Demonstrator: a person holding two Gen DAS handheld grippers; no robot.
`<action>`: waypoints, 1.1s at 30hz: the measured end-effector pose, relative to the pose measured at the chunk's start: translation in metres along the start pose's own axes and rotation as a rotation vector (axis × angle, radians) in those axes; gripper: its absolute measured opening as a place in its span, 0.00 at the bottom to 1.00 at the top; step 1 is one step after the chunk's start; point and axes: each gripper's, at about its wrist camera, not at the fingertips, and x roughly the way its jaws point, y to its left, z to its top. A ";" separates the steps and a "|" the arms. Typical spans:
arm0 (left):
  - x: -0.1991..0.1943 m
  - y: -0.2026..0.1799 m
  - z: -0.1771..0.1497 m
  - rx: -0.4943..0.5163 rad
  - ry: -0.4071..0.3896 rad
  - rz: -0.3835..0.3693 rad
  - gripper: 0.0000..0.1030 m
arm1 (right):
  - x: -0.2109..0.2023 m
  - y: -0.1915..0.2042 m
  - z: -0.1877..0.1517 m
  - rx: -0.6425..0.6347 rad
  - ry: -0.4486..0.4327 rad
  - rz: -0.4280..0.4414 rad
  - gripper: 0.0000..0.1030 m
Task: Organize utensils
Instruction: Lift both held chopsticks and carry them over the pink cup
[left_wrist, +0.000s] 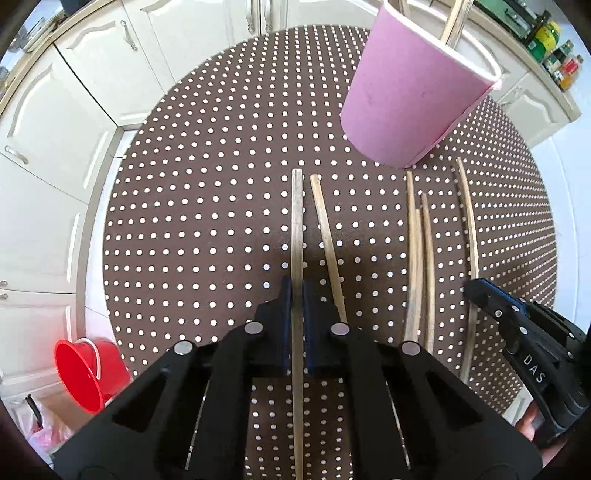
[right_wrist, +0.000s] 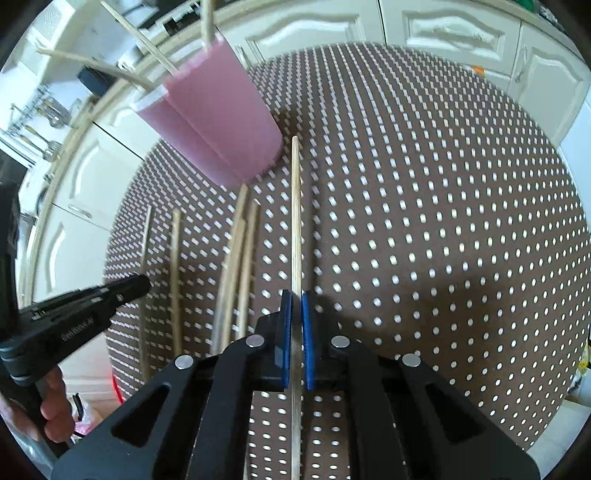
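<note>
- The tall pink paper cup (left_wrist: 413, 92) stands on the round brown tabletop with white dots (left_wrist: 207, 206); several thin pale wooden sticks (right_wrist: 122, 70) lean out of its mouth.
- The left gripper (left_wrist: 297, 295) has its jaws pressed together on a flat pale wooden chopstick (left_wrist: 296, 221). The stick runs straight through the narrow slot between the two dark blue pads, its far end pointing towards the cup and its near end passing back under the gripper body.
- Just beside that stick, on the cup's side of it, a second pale chopstick (left_wrist: 327, 243) lies on the tabletop, its near end hidden behind the left jaw.
- Nearer the cup's base lies a pair of thin bamboo sticks (left_wrist: 419, 258), touching along part of their length, with a single curved stick (left_wrist: 471, 236) beyond them.
- The right gripper (right_wrist: 296, 299) likewise has its jaws closed, clamping a long thin wooden stick (right_wrist: 295, 214) between bright blue pads; the stick's far tip ends just beside the foot of the cup.
- In the right wrist view the left gripper shows at the side of the tabletop away from the cup, with a hand (right_wrist: 51, 410) on its handle.
- A red plastic bucket (left_wrist: 86, 373) sits on the floor, well apart from the cup.
</note>
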 end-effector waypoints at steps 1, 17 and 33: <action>-0.006 0.001 -0.007 0.001 -0.009 0.000 0.06 | -0.005 0.002 0.001 -0.005 -0.018 0.007 0.05; -0.150 0.006 -0.003 -0.011 -0.305 -0.013 0.06 | -0.087 0.019 0.029 -0.019 -0.267 0.122 0.05; -0.176 -0.007 -0.002 -0.001 -0.405 -0.015 0.06 | -0.147 0.013 0.066 0.014 -0.485 0.152 0.05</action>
